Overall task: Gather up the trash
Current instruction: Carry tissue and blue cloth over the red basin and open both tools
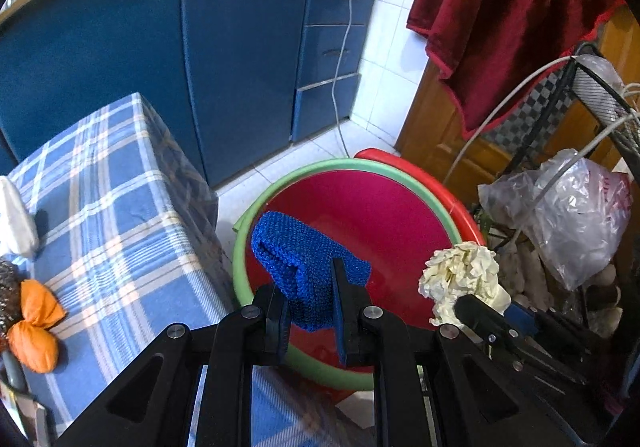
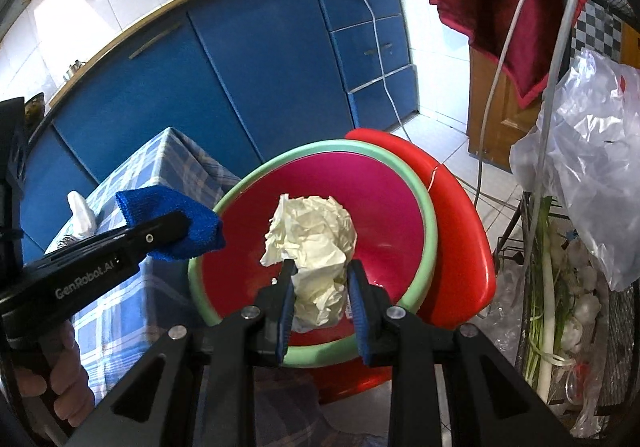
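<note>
Trash in two pieces, both poised over red basin [image 2: 380, 183] with green rim. Left hand-held gripper [image 1: 310, 311] clenched on blue knitted cloth [image 1: 296, 259]: soft, limp, light; pinched across folded edge. Right hand-held gripper [image 2: 320, 307] clamped on crumpled paper wad [image 2: 316, 243]: light, crushable, springy; gripped at lower bulk. Judged ready for release into basin.

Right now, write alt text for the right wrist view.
The right gripper clamps a crumpled white paper wad over a red basin with a green rim. At left, the left gripper holds a blue knitted cloth beside a plaid-covered table.
</note>
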The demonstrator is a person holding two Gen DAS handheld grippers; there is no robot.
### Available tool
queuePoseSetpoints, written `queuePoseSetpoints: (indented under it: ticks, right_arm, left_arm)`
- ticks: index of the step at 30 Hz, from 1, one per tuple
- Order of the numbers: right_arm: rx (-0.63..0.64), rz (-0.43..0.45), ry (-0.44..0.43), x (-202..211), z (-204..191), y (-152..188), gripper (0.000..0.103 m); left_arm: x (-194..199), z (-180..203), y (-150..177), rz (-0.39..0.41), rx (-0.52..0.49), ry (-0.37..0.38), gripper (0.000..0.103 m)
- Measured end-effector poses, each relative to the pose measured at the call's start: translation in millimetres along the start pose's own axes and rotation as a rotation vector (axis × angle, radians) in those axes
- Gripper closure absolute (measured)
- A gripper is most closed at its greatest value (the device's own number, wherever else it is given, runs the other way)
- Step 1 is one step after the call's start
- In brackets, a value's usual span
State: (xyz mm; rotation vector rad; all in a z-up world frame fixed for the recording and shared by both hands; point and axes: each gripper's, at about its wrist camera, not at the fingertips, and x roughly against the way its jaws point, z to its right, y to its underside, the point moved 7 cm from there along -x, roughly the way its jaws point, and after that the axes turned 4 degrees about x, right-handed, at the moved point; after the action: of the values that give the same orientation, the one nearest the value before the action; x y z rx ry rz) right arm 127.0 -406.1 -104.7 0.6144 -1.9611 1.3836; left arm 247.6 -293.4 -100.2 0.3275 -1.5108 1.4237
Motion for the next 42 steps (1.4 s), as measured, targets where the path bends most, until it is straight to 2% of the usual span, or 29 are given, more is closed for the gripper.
queuePoseSetpoints:
  ticks: [4, 7, 9, 12, 19, 30, 42]
  right_arm:
    - [-0.012, -0.003, 0.002, -4, 5, -1, 0.071]
    - [-0.021, -0.004, -0.002, -5, 6, -2, 0.071]
    - [-0.029, -0.005, -0.007, -5, 8, -2, 0.067]
    - [-0.040, 0.001, -0.009, -4, 9, -2, 0.059]
    - [-0.045, 0.018, -0.014, 3, 7, -4, 0.056]
    - [-0.034, 0.039, -0.024, 17, -3, -4, 0.056]
    - [-0.008, 0.068, -0.043, 37, -22, -3, 0.055]
  left_arm:
    - [-8, -3, -1, -0.016, 0.022, 0.015, 0.082]
    - [-11, -5, 0, -0.026, 0.035, 0.014, 0.073]
    - [-12, -7, -1, -0.031, 0.045, 0.008, 0.064]
    - [-10, -8, -2, -0.027, 0.048, 0.005, 0.062]
    - [-1, -11, -4, -0.014, 0.052, 0.006, 0.061]
    - [25, -10, -3, 0.019, 0.042, 0.014, 0.061]
    - [57, -25, 2, 0.061, 0.074, 0.007, 0.061]
